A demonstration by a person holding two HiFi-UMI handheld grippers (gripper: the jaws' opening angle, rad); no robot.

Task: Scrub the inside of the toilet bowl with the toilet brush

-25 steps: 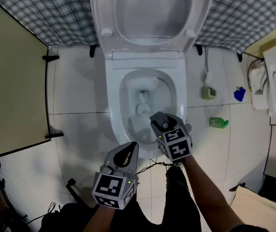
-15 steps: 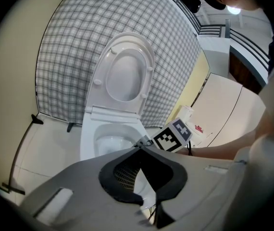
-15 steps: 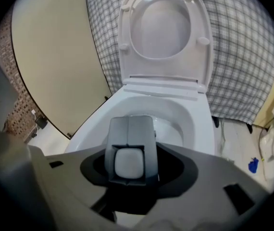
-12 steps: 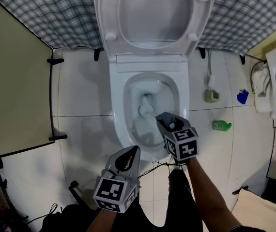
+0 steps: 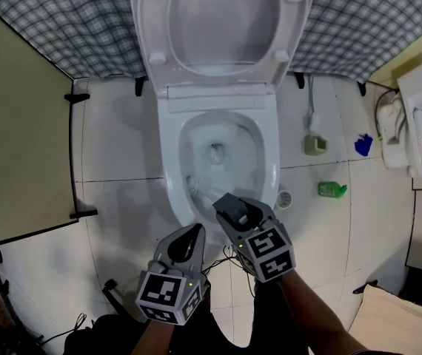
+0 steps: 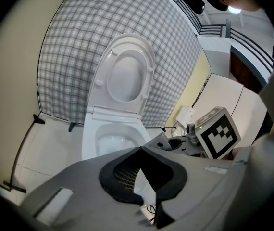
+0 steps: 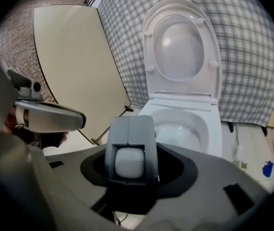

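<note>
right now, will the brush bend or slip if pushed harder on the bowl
The brush head looks bristly, so it probably gives. The glossy bowl is likely slick, so it may skid. Its handle looks thick, so probably stiff.

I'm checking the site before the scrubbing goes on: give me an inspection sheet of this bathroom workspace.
Surface: white tiled floor, dark grout lines.
Job's things: toilet, lid up; toilet brush, head inside the bowl.
Clutter: green bottle and blue item on the floor at right.
Grippers: right gripper shut on the brush's handle; left gripper jaws together, nothing between.
Cables: black cable on the floor between the grippers.
Surroundings: checked cloth behind the toilet, beige panel at left.
</note>
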